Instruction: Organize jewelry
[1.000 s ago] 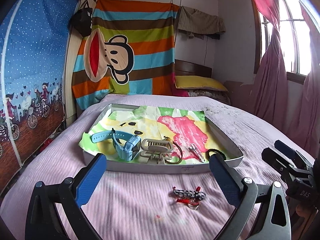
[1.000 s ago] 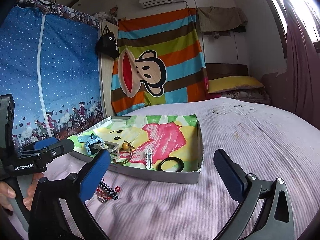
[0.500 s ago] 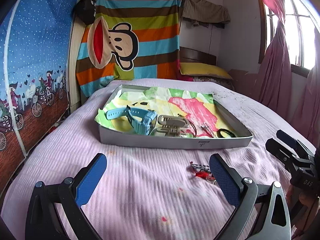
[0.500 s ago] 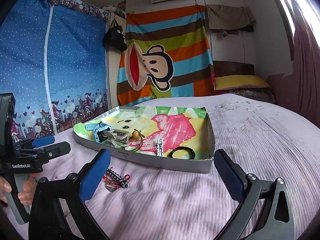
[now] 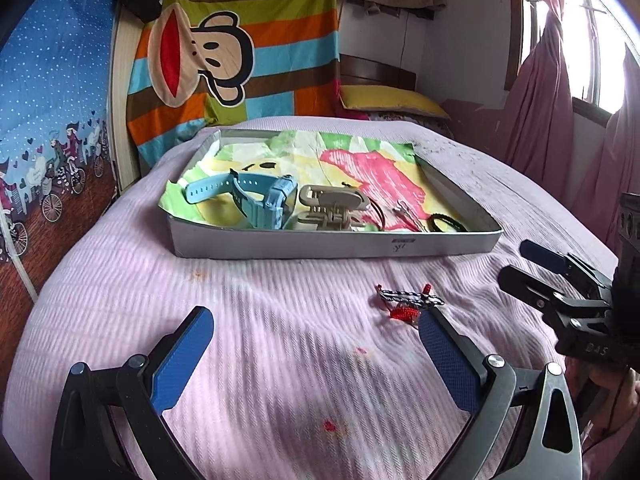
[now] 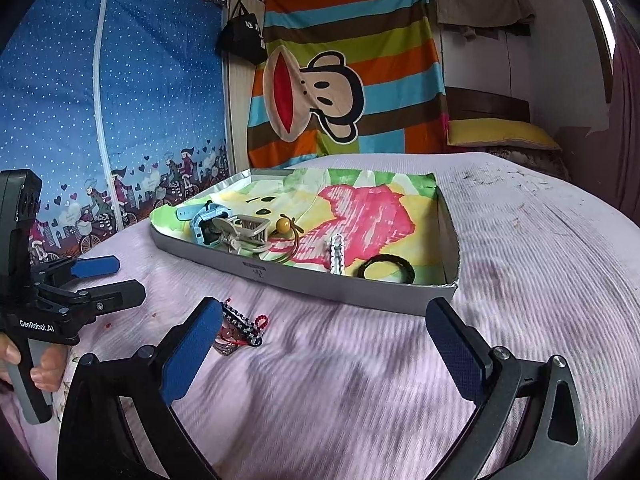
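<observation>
Bracelet: a black-and-white beaded bracelet (image 5: 412, 301) with red thread is lying on the lilac bedspread (image 5: 280, 340), just in front of the tray, outside it.
Tray: a shallow grey tray (image 5: 332, 246) is holding a blue watch (image 5: 256, 196), a beige hair claw (image 5: 334, 206), a black hair tie (image 6: 386, 269) and a small silver clip (image 6: 336, 254).
Right gripper: the right gripper (image 6: 324, 340) is hovering over the bed, its fingers closing with nothing between them; the bracelet is sitting beside its left finger.
Left gripper: the left gripper (image 5: 316, 344) is hanging released, fingers spread wide and grasping nothing.
Hand: a hand (image 6: 38, 368) is gripping the left handle.
</observation>
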`<action>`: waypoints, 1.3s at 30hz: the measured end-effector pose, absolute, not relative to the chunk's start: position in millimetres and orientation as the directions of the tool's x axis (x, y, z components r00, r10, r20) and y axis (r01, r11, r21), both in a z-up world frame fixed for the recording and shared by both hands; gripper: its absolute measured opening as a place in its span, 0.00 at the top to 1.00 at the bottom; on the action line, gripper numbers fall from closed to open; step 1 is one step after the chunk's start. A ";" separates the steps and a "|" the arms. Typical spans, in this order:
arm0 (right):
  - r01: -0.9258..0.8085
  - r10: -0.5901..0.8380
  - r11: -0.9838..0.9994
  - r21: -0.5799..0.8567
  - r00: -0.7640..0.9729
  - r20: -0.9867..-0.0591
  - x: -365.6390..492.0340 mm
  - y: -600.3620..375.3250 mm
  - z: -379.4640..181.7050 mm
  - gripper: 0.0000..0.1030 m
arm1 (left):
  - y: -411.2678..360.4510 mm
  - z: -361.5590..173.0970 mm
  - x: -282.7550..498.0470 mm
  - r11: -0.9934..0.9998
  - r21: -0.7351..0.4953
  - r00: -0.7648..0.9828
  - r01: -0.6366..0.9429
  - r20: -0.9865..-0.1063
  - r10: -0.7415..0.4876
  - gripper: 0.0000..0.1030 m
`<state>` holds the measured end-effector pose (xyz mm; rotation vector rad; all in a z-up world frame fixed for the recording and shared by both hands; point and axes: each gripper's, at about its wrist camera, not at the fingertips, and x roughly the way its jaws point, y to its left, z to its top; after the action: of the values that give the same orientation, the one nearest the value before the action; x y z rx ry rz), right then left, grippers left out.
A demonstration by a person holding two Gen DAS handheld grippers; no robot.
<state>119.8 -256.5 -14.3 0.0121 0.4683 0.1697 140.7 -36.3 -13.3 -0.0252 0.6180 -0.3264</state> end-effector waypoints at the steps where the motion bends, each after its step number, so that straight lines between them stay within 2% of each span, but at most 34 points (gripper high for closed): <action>1: -0.166 0.171 0.985 0.051 0.871 -0.460 122.5 -255.2 -16.1 0.19 | -37.4 -13.6 140.8 0.947 -0.117 0.762 0.300 -0.567 -0.312 0.00; 3: -0.178 0.181 0.983 0.052 0.856 -0.484 127.5 -252.9 -20.2 0.30 | -39.0 -13.8 140.7 0.941 -0.114 0.755 0.319 -0.569 -0.325 0.01; 7: -0.215 0.211 0.975 0.053 0.828 -0.520 134.5 -246.7 -26.6 0.41 | -44.8 -15.4 143.4 0.922 -0.116 0.723 0.370 -0.588 -0.364 0.14; 11: -0.249 0.238 0.967 0.059 0.795 -0.558 142.3 -241.0 -33.2 0.56 | -49.4 -19.8 150.6 0.898 -0.155 0.668 0.412 -0.618 -0.413 0.26; 15: -0.278 0.271 0.957 0.081 0.759 -0.592 149.1 -237.8 -40.1 0.68 | -52.5 -23.0 157.0 0.880 -0.194 0.629 0.434 -0.634 -0.450 0.33; 20: -0.320 0.316 0.941 0.108 0.722 -0.615 155.0 -232.9 -46.1 0.75 | -59.4 -26.9 164.2 0.861 -0.229 0.588 0.454 -0.649 -0.483 0.49; 27: -0.355 0.365 0.923 0.147 0.688 -0.627 161.8 -229.1 -49.1 0.77 | -66.3 -29.4 174.6 0.836 -0.286 0.544 0.469 -0.652 -0.528 0.55; 35: -0.377 0.395 0.909 0.175 0.651 -0.648 170.8 -225.7 -52.8 0.77 | -70.6 -34.0 183.5 0.821 -0.324 0.506 0.470 -0.663 -0.551 0.70; 39: -0.385 0.407 0.904 0.188 0.636 -0.655 173.7 -224.6 -54.5 0.81 | -70.8 -37.0 186.3 0.815 -0.347 0.495 0.464 -0.662 -0.563 0.76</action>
<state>173.7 -224.6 -54.5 0.0315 0.7562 0.4523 186.3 -70.8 -37.0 -0.1287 0.8491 -0.6243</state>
